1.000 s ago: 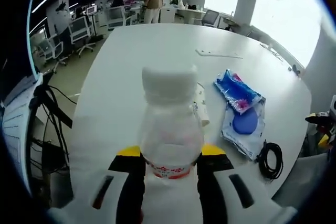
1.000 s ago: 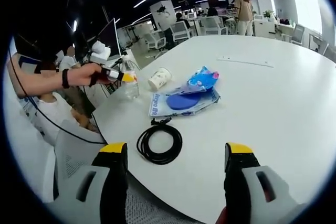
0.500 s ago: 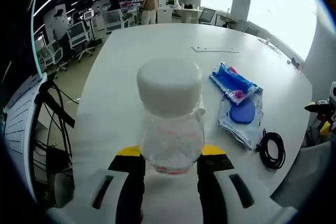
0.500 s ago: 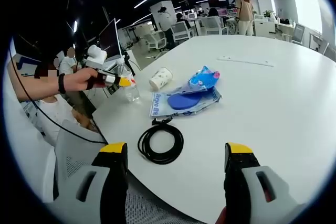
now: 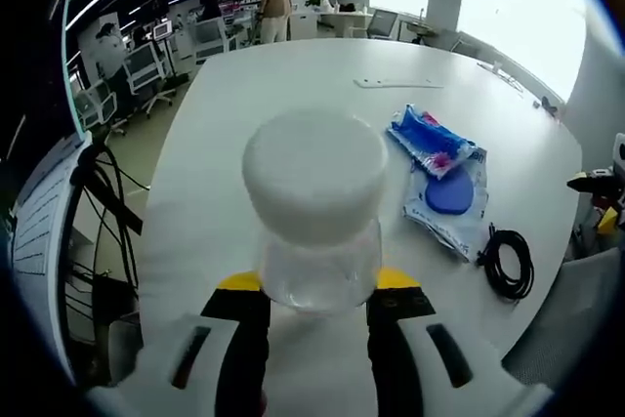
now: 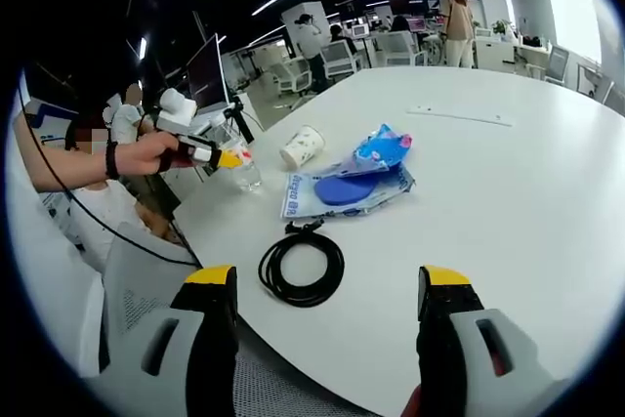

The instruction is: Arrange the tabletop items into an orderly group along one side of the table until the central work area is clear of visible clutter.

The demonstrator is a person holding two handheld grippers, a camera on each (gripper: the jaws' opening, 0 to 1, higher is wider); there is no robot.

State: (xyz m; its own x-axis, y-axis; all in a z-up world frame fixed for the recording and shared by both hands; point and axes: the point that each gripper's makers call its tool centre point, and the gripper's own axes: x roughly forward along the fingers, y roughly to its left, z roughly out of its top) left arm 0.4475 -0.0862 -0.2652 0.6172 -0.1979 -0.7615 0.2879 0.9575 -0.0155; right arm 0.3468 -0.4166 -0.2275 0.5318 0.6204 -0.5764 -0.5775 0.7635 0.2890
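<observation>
In the left gripper view the left tongs [image 5: 314, 305] pinch a clear plastic bottle [image 5: 317, 217] with a white cap, its body squeezed between the two yellow-tipped jaws and the cap looming toward the camera. In the right gripper view the same bottle hangs over the near corner of the white bench [image 6: 508, 173], tipped over rather than upright, in the tongs carried by a hand [image 6: 146, 154] wearing a dark wristband. Just beyond it a paper cup [image 6: 301, 146] lies on its side on the bench. Beside the cup sit a blue crinkled packet [image 6: 383, 150] and a flat clear bag with a blue disc [image 6: 344, 189] (the packet overlaps the bag's far edge). A coiled black cable [image 6: 302, 266] lies nearer the bench edge, just in front of the bag. A thin pale strip [image 6: 459, 115] lies well apart, farther across the bench. The right tongs [image 6: 325, 310] stand spread wide with nothing between them, hovering over the bench edge by the cable.
</observation>
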